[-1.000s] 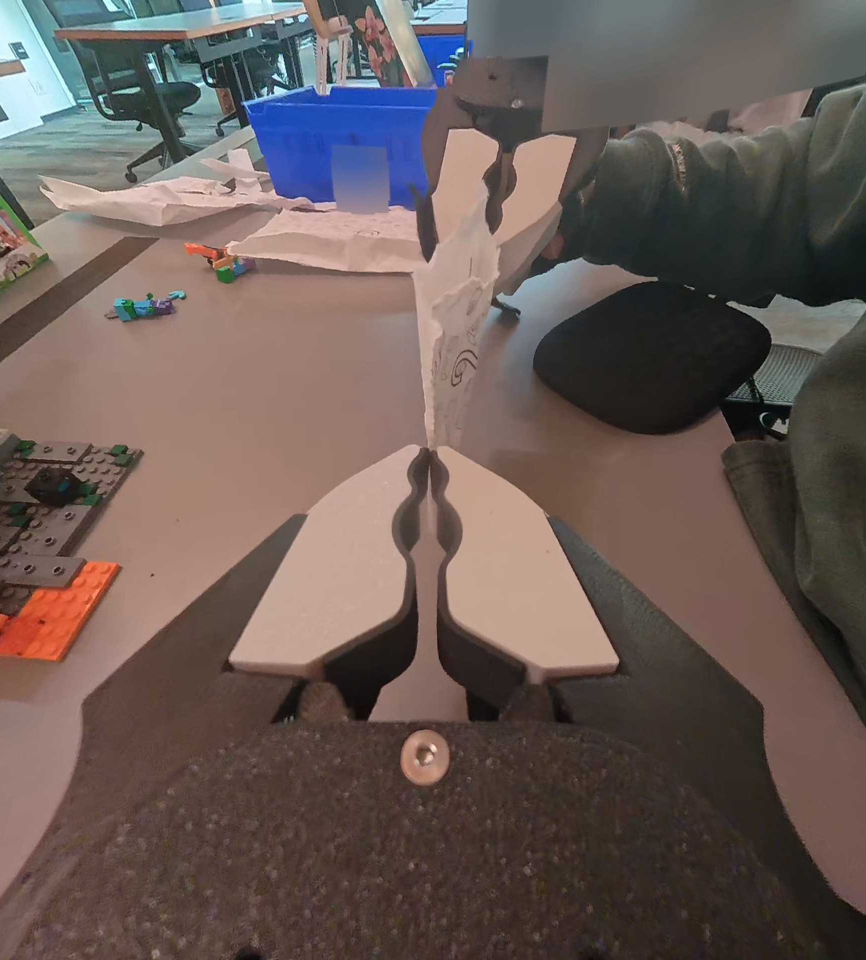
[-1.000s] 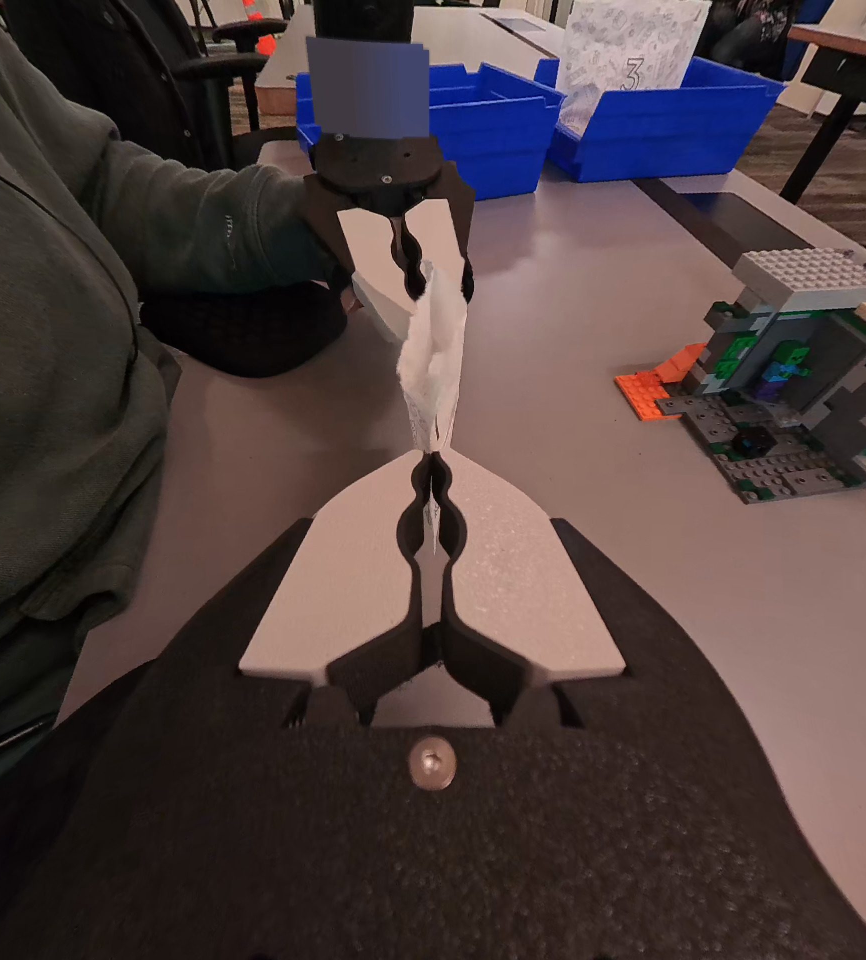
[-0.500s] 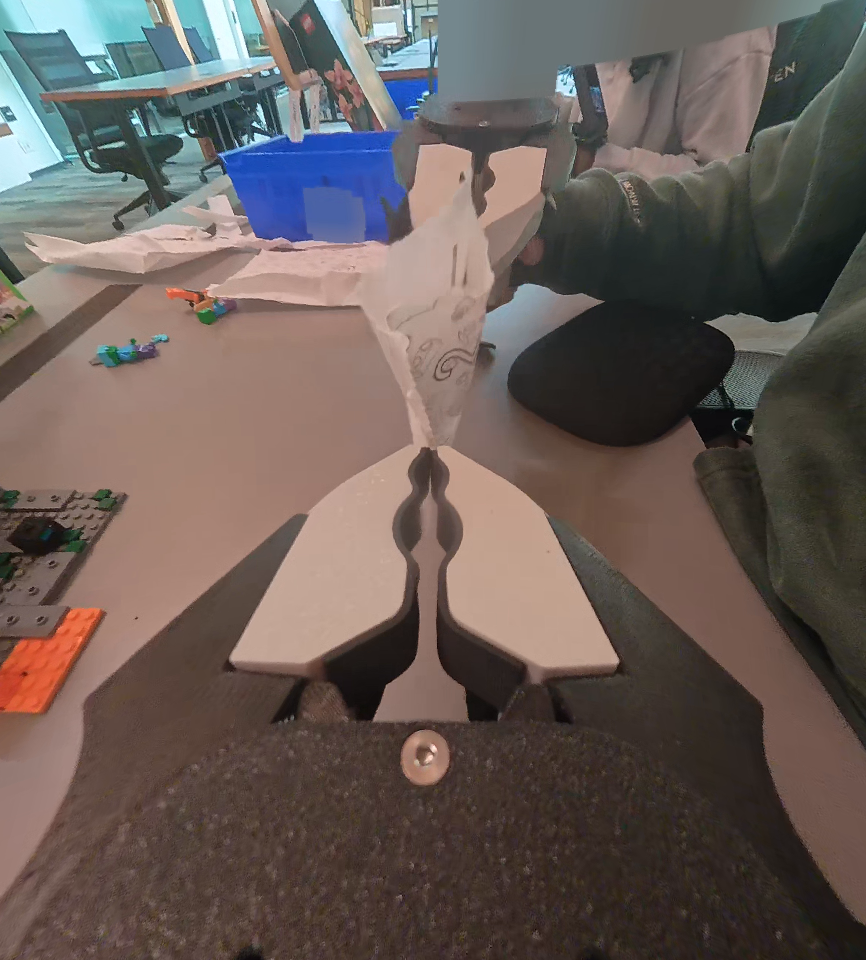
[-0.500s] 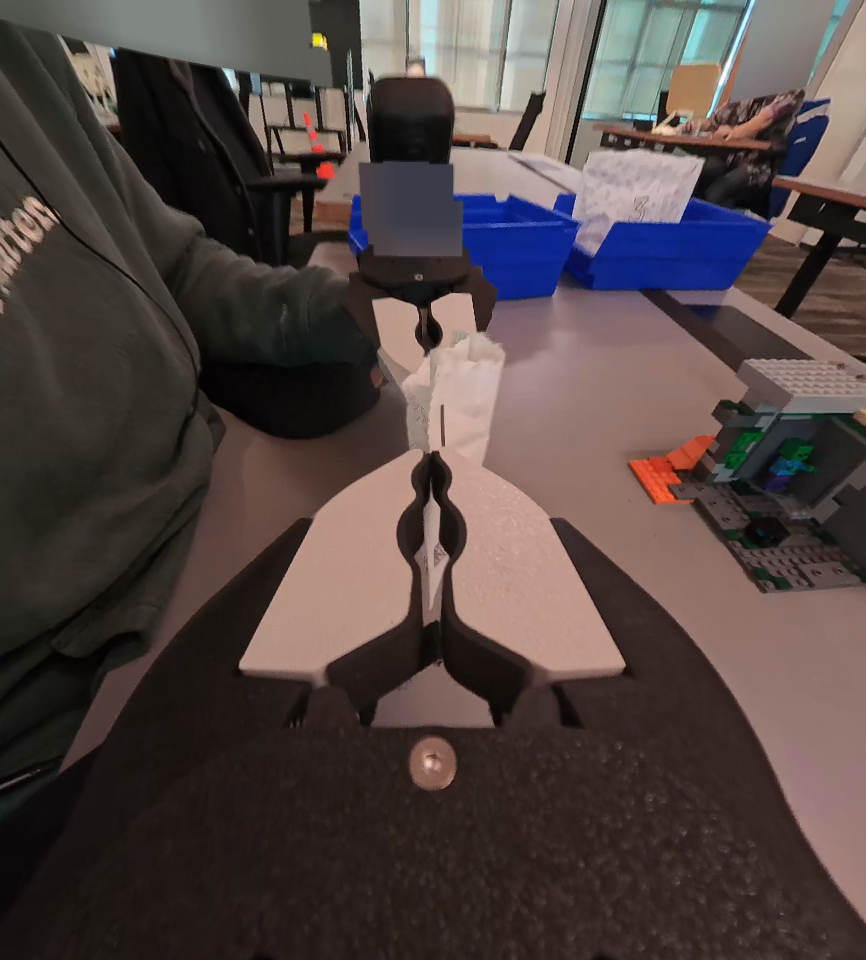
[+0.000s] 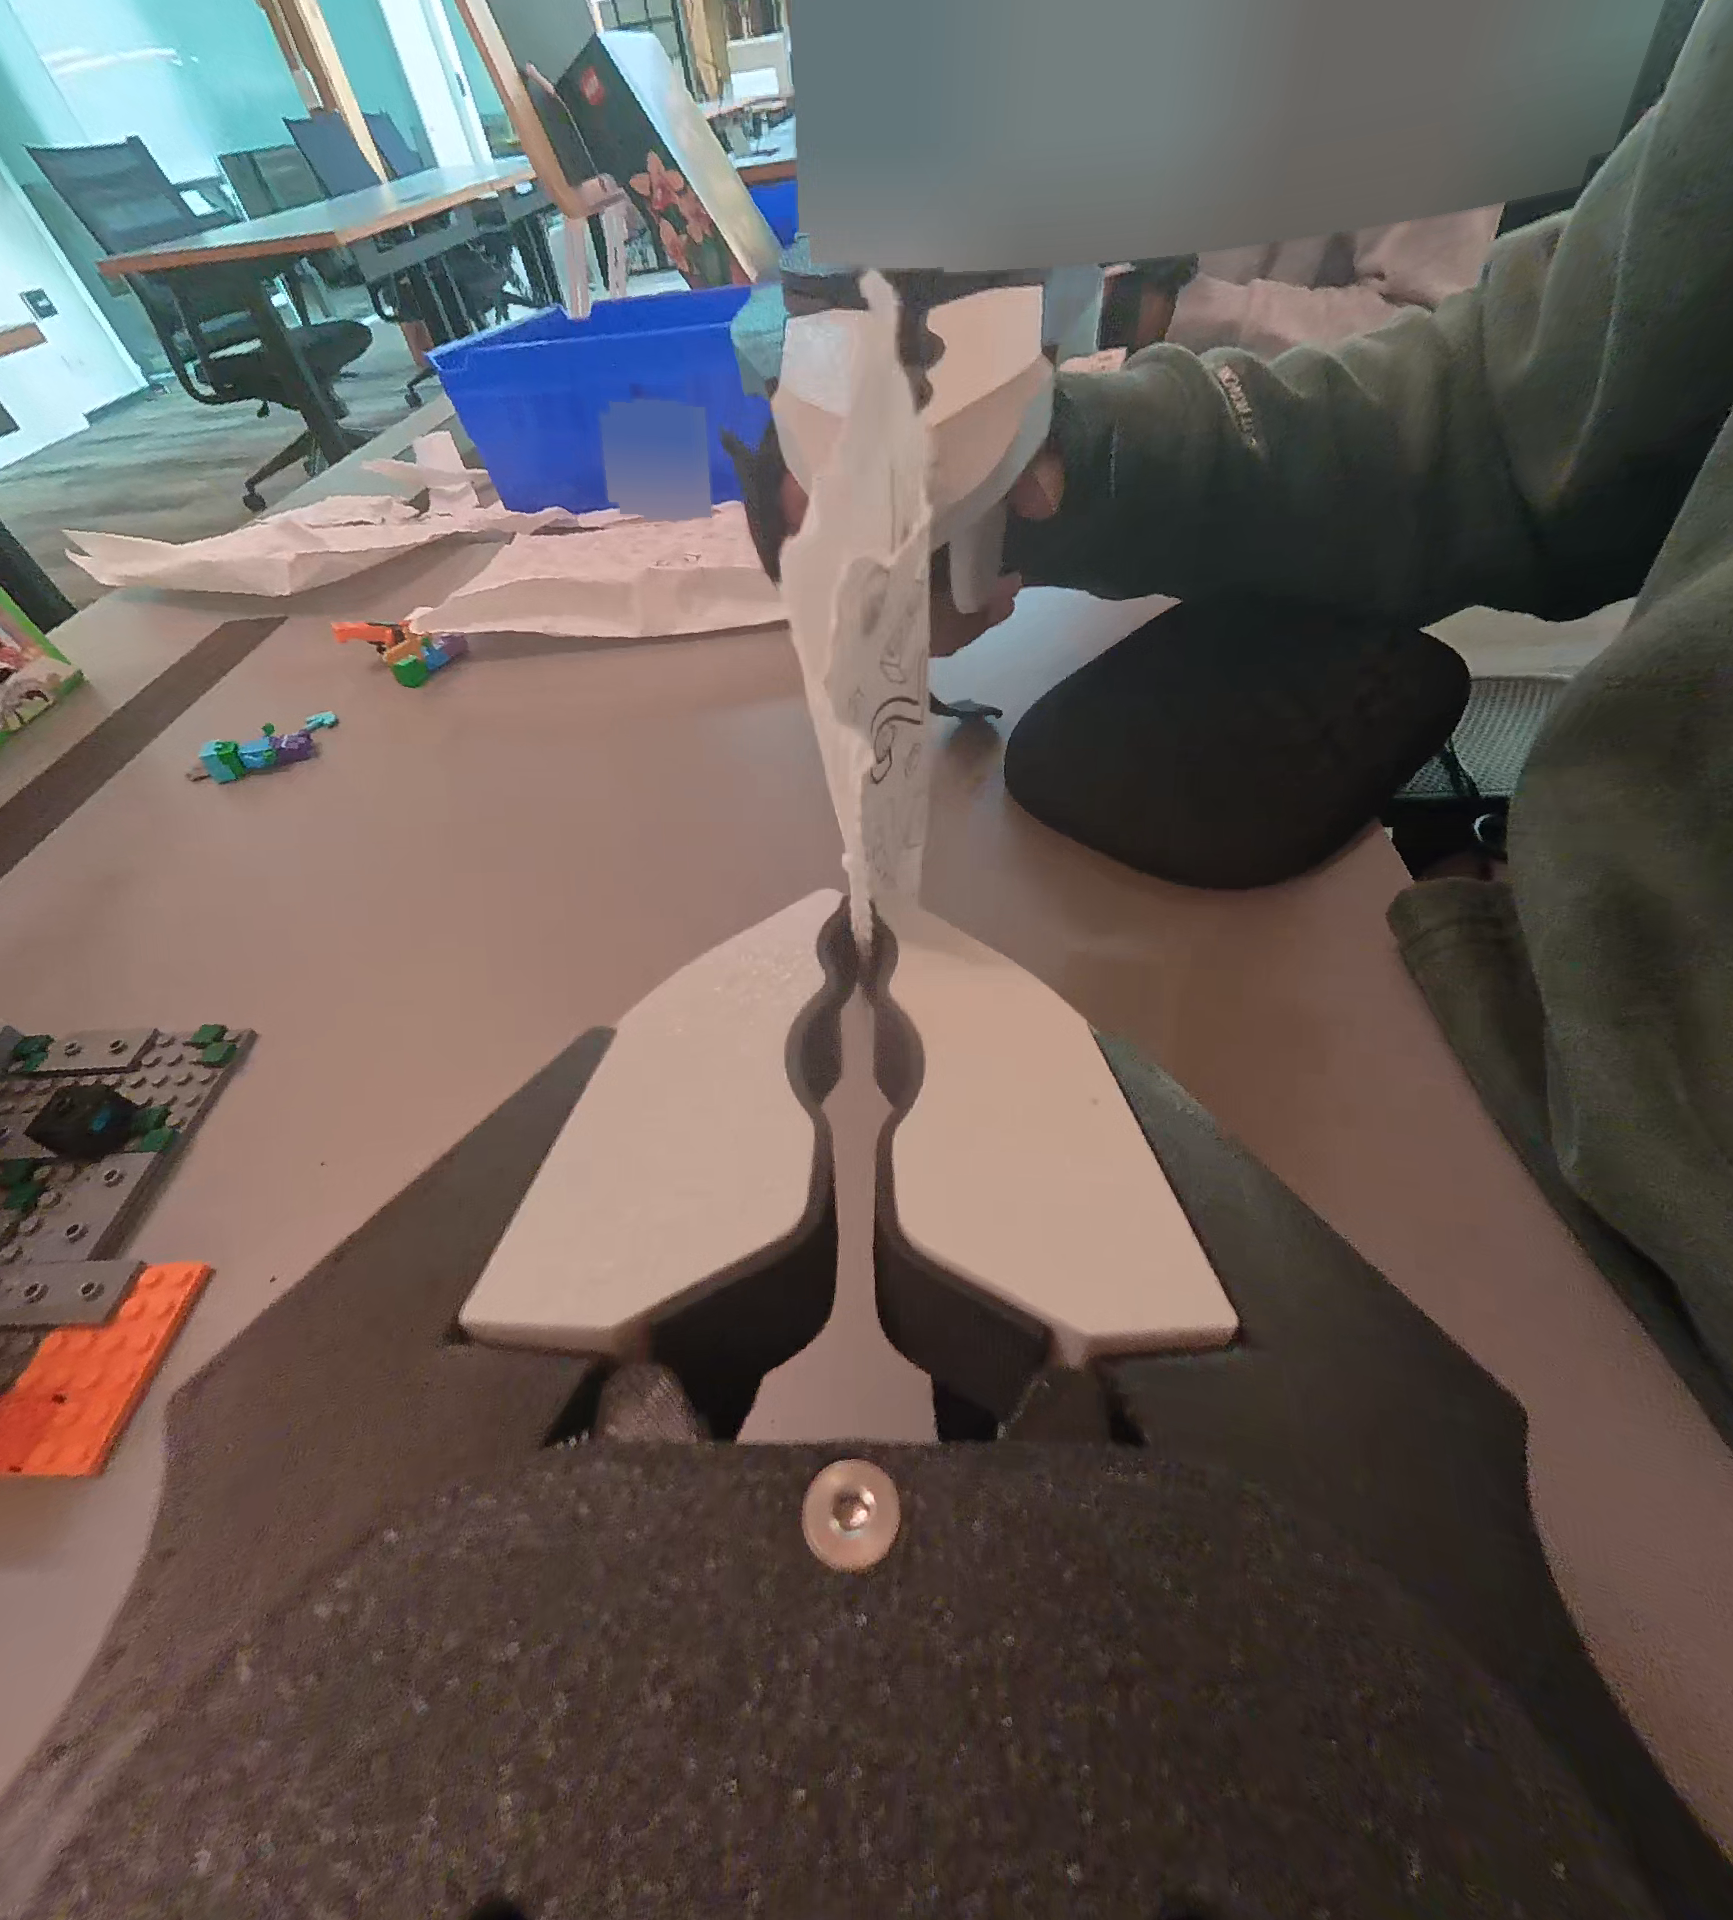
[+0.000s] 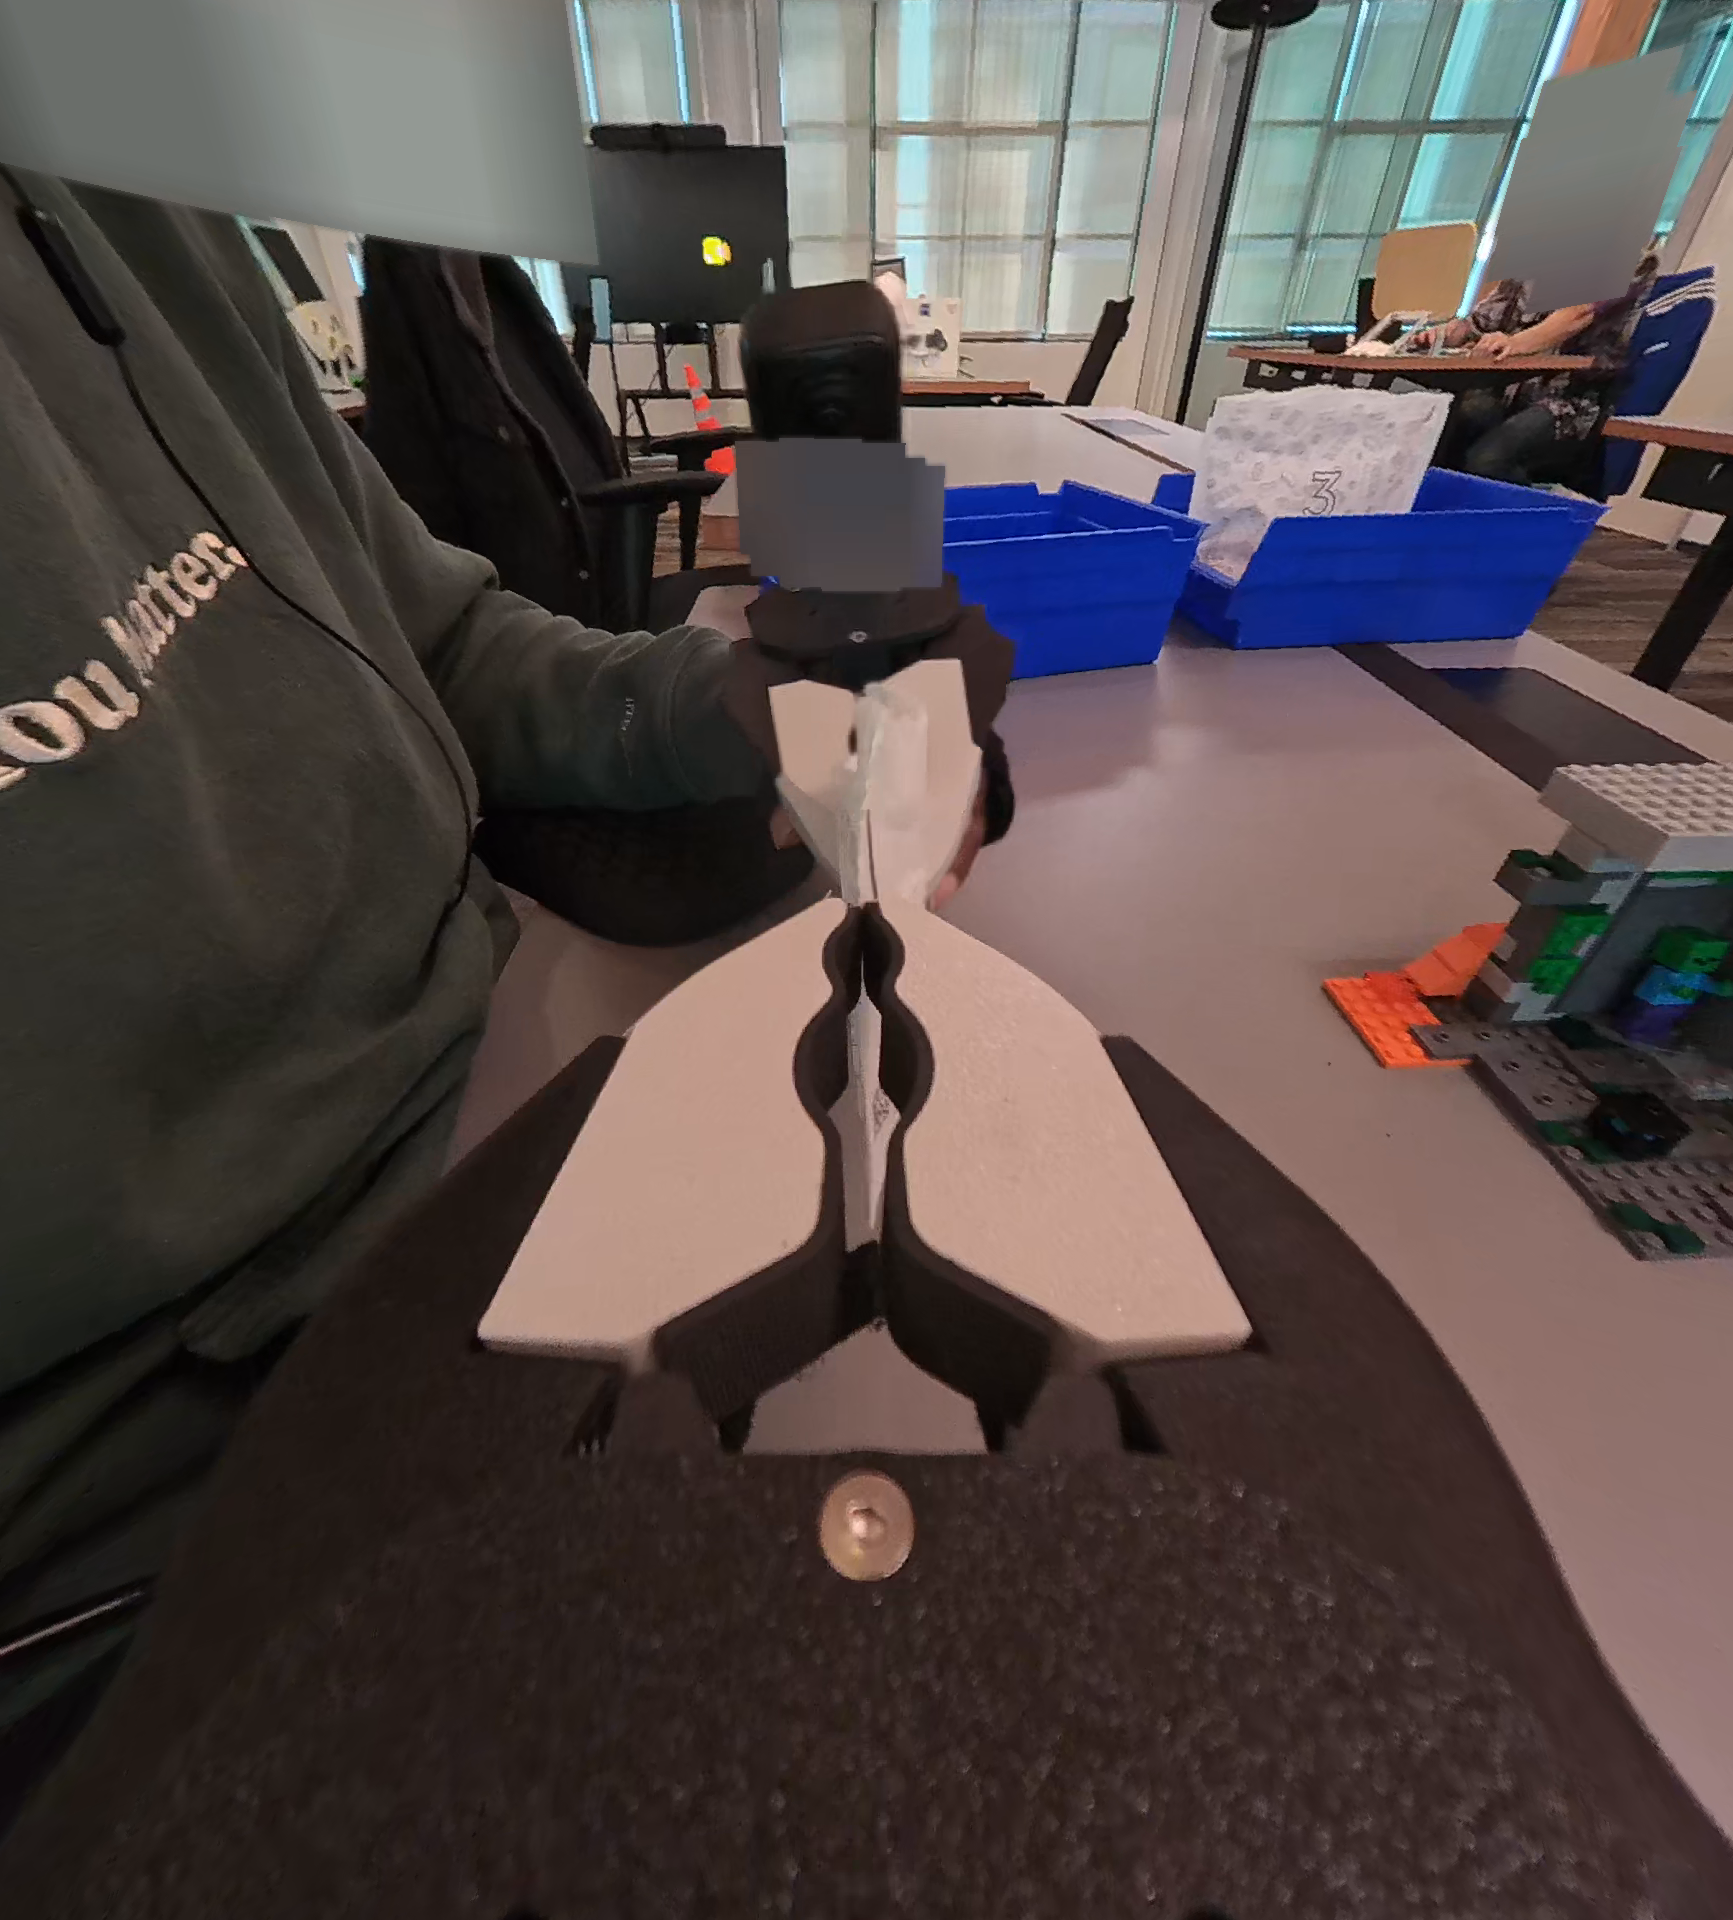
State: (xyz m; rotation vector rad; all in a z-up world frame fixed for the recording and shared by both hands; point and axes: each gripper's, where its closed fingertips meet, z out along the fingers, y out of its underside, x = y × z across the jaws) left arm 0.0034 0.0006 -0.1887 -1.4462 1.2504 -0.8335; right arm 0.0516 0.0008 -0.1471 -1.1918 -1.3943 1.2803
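A white printed paper bag (image 5: 877, 665) hangs in the air between my two grippers, above the grey table (image 5: 550, 831). My left gripper (image 5: 860, 928) is shut on its near end. My right gripper (image 5: 893, 332) faces it from the far side, shut on the other end. In the right wrist view my right gripper (image 6: 864, 914) pinches the bag (image 6: 867, 800), and a strip of it runs back between the pads. My left gripper (image 6: 867, 707) shows beyond, held by a sleeved arm, closed on the bag.
A brick-built model on grey and orange plates (image 6: 1620, 997) stands at the table's side (image 5: 20, 1195). Blue bins (image 6: 1361, 561) (image 5: 613, 416), torn white paper (image 5: 342, 540), small loose brick figures (image 5: 259, 750), a black chair seat (image 5: 1226, 748) and the person's green sleeve (image 5: 1361, 436) surround. The left gripper's tips are roughly 7 centimetres from the right gripper's.
Both grippers have lifted and tilted up, staying shut on the bag. The bag spread wide half a second ago and now hangs narrow and stretched between them.
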